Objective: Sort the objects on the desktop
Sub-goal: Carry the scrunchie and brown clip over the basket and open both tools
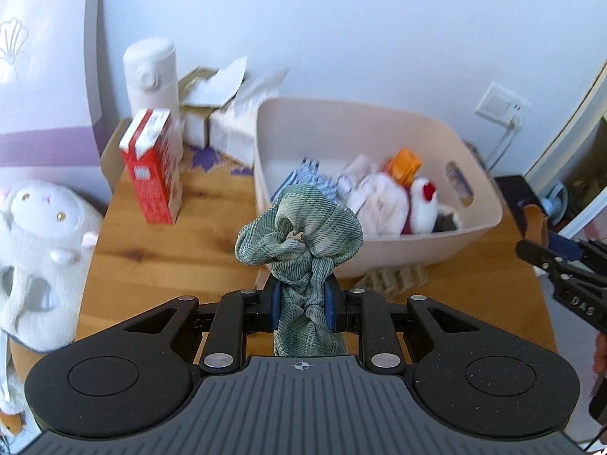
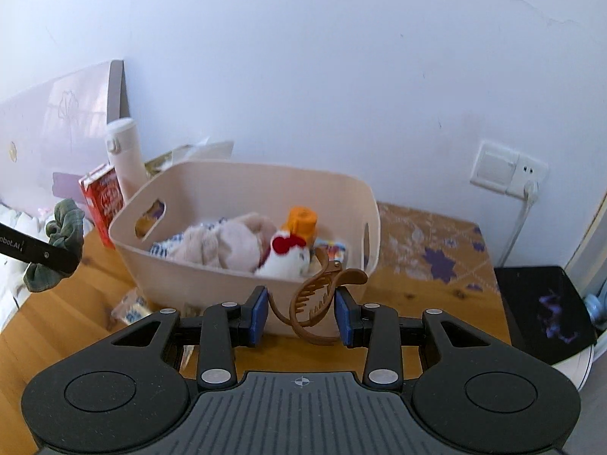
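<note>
**Scrunchie and hair clip are both up and ready for the bin**

Scrunchie (image 1: 299,242) first: your left gripper (image 1: 302,305) has squeezed nearly all the way in on it. The green cloth is pinched tight between the blue pads (image 1: 275,305), and the puffy part sticks up above them. It hangs in the air in front of the pink bin (image 1: 379,250), near its front wall but not over the inside yet.

Your right gripper (image 2: 302,314) has a brown hair clip (image 2: 322,299). Its jaws are partly closed, with the clip caught between the two pads. The clip looks a bit crooked in there, so the hold may not be very strong. It also sits in front of the bin's near wall, close to the rim.

The bin stands on the wooden table (image 1: 197,250). Inside are a blue checked cloth (image 1: 303,176), a soft pink thing (image 2: 227,242), a small white and red plush (image 2: 284,258) and an orange bottle (image 2: 301,222). A red carton (image 1: 151,167) and a white flask (image 1: 151,79) stand to the left of the bin. A white stuffed toy (image 1: 41,250) lies at the table's left edge.

You seem to be in the carrying step, with one thing in each tool. Next, I think you need to bring each one forward over the rim, then let go above the pile. Clear the wall first so nothing bumps it.
</note>
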`<state>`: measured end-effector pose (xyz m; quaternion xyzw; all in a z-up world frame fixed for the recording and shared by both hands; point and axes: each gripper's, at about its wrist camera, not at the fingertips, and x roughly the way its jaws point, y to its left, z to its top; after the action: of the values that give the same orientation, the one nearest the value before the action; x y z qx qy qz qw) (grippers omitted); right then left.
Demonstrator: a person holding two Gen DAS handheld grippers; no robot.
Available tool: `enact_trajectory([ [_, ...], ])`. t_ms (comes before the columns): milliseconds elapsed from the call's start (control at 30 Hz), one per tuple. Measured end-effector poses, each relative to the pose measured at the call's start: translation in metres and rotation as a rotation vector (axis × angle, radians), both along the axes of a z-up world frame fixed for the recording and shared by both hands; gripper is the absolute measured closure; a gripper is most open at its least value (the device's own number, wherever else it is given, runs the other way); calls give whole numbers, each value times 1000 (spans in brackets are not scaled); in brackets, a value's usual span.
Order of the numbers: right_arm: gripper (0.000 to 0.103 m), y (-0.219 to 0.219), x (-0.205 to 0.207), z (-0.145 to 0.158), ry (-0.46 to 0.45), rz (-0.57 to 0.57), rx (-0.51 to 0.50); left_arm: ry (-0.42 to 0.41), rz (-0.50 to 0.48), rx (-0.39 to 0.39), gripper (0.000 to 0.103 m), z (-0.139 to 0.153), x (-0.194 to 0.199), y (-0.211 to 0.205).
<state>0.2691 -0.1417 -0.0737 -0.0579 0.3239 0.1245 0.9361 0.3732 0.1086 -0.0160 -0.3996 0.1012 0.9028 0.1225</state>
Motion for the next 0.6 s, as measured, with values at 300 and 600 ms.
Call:
enact_trajectory([
  [300,68,4,23,14,-38,34,2,65,-51,26,81,22,-18,26],
  [600,68,13,54,13,-33,70,-25,82,-88,23,81,19,-55,61],
])
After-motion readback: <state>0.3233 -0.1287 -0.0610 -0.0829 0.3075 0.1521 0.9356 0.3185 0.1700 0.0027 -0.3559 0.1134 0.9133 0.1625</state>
